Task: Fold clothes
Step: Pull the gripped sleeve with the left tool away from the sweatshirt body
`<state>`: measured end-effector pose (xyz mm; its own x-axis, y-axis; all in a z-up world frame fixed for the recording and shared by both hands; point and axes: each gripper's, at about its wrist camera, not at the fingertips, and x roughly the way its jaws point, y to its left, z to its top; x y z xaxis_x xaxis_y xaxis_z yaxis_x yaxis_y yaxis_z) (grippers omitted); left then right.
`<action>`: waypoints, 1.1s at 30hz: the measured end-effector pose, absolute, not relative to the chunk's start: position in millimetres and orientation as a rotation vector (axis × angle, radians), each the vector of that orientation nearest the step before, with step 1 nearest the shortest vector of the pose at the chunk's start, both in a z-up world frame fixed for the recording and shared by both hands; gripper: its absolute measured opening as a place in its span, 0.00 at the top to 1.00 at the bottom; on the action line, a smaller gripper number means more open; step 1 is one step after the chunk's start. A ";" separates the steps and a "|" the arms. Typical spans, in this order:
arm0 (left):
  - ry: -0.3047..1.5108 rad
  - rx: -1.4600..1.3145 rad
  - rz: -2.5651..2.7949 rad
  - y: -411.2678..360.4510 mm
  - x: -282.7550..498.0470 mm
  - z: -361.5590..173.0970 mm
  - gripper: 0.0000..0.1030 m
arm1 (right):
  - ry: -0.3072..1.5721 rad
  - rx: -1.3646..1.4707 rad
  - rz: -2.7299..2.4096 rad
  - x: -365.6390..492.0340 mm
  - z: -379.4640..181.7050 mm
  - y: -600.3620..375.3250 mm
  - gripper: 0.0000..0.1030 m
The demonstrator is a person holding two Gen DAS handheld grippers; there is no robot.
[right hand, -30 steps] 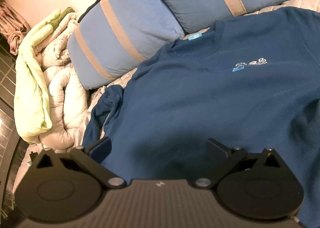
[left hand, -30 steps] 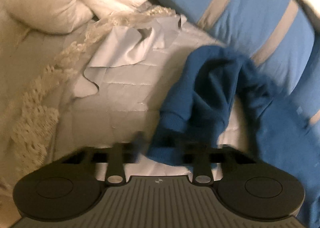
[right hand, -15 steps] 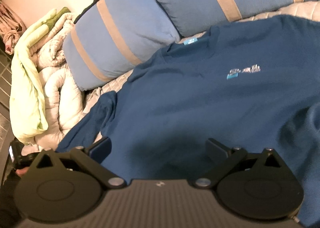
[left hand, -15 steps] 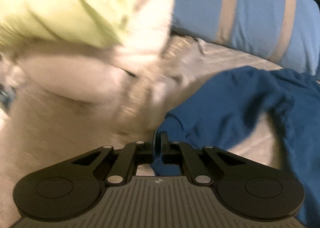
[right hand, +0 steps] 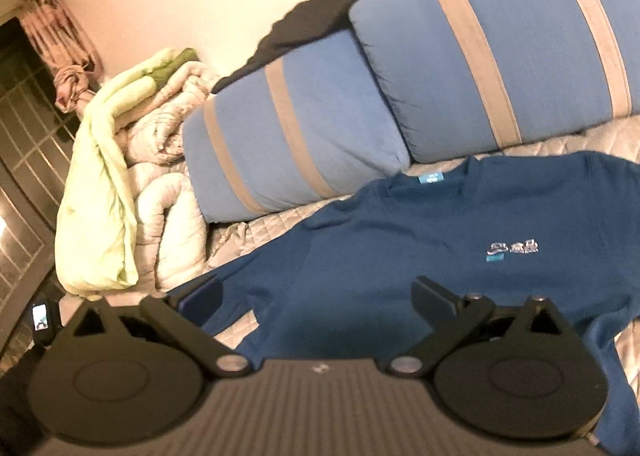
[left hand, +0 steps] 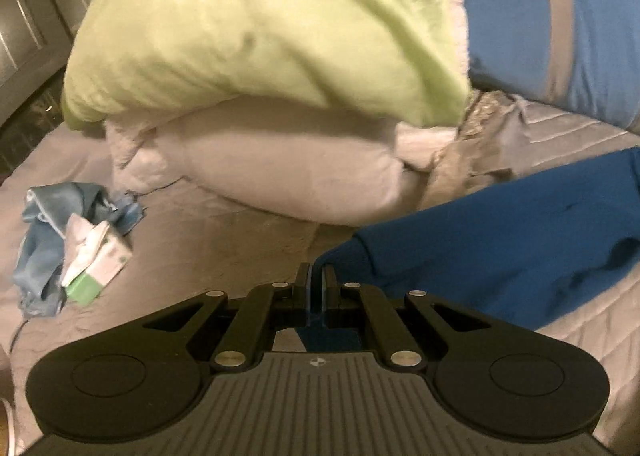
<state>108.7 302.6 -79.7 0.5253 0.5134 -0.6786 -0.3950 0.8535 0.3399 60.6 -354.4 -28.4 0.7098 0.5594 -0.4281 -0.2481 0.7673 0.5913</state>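
The left gripper (left hand: 316, 288), spread a second ago, is now pinching the cuff of the blue sweatshirt (right hand: 440, 240) sleeve (left hand: 500, 252) and lifting it near the bed's left edge, so a sleeve fold is probably starting. The right gripper (right hand: 316, 292) is hanging spread and empty over the sweatshirt's body, which is lying flat on the quilted bedspread (right hand: 272, 224), collar toward the striped blue pillows (right hand: 400, 96) at the head.

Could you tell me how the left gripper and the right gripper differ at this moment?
The left gripper is shut, its fingers pinching the cuff of the blue sweatshirt's sleeve; the right gripper stands wide open and holds nothing. The left one is at the sleeve's end near the green blanket; the right hangs above the sweatshirt's body. Both are the same black two-finger build.
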 end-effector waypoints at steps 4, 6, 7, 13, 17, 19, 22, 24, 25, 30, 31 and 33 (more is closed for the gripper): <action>0.876 0.175 0.591 313.3 109.6 -85.3 0.95 | 0.622 0.481 0.479 53.6 -25.0 -349.8 0.00; 0.879 0.189 0.617 319.4 113.4 -91.7 0.95 | 0.614 0.445 0.481 49.7 -24.2 -346.1 0.00; 0.878 0.186 0.629 323.0 115.5 -95.0 0.95 | 0.614 0.430 0.487 47.9 -23.8 -343.7 0.00; 0.869 0.228 0.736 330.9 126.4 -107.7 0.76 | 0.619 0.355 0.510 36.7 -22.5 -333.8 0.00; 0.823 0.233 0.700 320.4 120.4 -102.4 0.53 | 0.610 0.290 0.493 28.9 -23.0 -334.2 0.00; 0.796 0.214 0.664 315.0 115.8 -98.6 0.42 | 0.613 0.263 0.471 26.5 -24.6 -335.7 0.00; 0.763 0.151 0.617 309.3 108.8 -93.9 0.35 | 0.624 0.255 0.442 25.6 -28.2 -341.0 0.00; 0.751 0.106 0.582 306.1 105.1 -92.0 0.35 | 0.629 0.251 0.425 24.2 -30.7 -346.0 0.00; 0.746 0.078 0.549 304.0 103.0 -91.4 0.35 | 0.629 0.247 0.418 23.3 -31.0 -347.6 0.00; 0.694 -0.021 0.406 288.3 89.8 -86.5 0.35 | 0.622 0.222 0.396 19.7 -32.0 -351.9 0.00; 0.679 -0.032 0.392 285.8 86.9 -85.2 0.35 | 0.620 0.217 0.392 19.0 -32.2 -352.7 0.00; 0.660 -0.063 0.370 282.0 82.3 -83.5 0.35 | 0.620 0.215 0.389 17.8 -33.6 -353.8 0.00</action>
<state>82.3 282.0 -83.5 0.7274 0.3155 -0.6094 -0.3549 0.9330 0.0595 17.8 -353.8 -33.6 0.7450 0.4155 -0.5219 -0.2885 0.9061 0.3094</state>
